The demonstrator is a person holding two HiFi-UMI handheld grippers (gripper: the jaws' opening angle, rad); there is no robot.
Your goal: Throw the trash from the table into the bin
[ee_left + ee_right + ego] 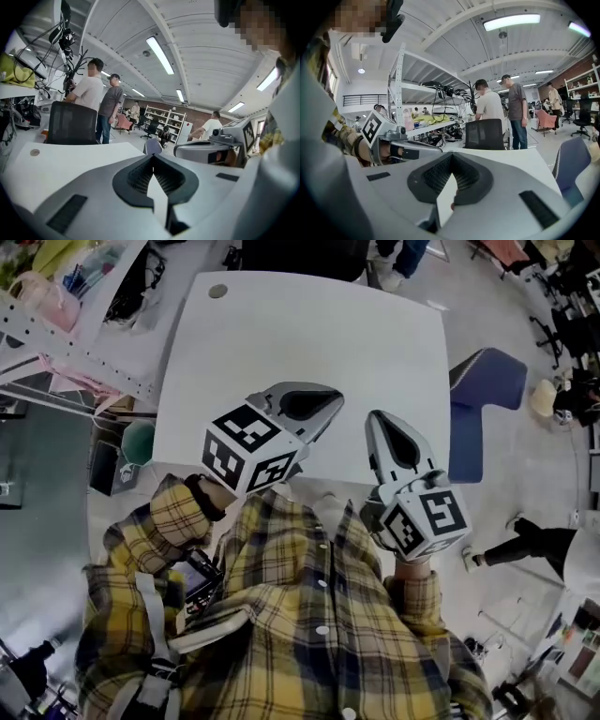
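The white table [309, 334] lies in front of me, and the only thing I see on its top is a small round grey disc [217, 291] at the far left corner. My left gripper [335, 401] is held over the near edge with its jaws together and nothing between them; the same closed tips [153, 155] show in the left gripper view. My right gripper [375, 416] is beside it, also shut and empty, with its tips [452, 154] meeting. A round green container [138, 442], perhaps the bin, stands on the floor left of the table.
A blue chair [483, 390] stands at the table's right edge and a black office chair [485, 133] at its far side. Two people [501, 112] stand beyond it. Cluttered white shelving [66, 324] runs along the left.
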